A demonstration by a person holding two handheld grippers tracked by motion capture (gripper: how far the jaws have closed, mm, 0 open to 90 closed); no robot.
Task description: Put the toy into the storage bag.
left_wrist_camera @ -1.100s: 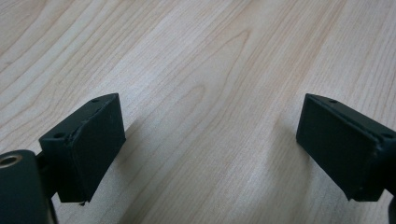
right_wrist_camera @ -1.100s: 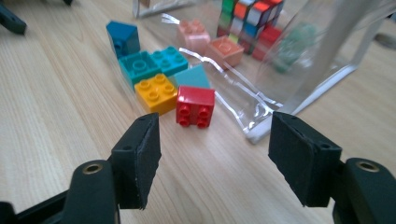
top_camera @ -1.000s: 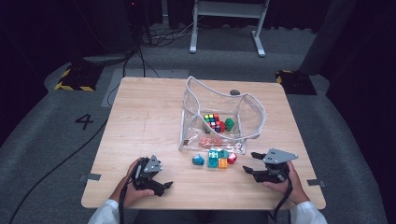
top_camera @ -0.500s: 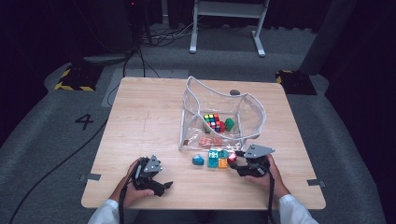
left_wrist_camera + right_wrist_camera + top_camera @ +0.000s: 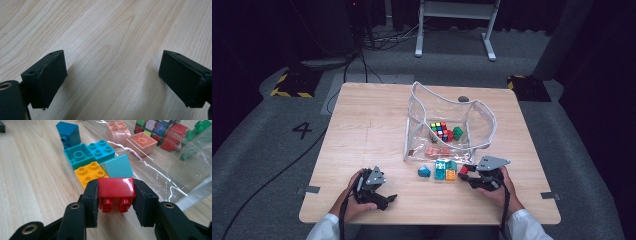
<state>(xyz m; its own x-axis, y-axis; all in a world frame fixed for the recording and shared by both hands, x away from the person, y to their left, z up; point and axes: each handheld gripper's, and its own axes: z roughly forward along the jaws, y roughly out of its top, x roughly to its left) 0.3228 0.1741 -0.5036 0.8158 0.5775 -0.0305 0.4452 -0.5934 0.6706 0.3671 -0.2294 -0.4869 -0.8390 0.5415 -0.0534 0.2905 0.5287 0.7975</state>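
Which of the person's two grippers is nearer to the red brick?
Right. The right gripper has the red brick squeezed between its jaws, beside the yellow brick. The left gripper rests open on the table, well across from it.

Right gripper [image 5: 115, 202] jaws just closing, clamped; left gripper [image 5: 112, 80] jaws wide apart, low.

A cube [image 5: 439, 130] lies inside the bag [image 5: 482, 117]; loose bricks [image 5: 445, 170] sit just before it, apparently touching.
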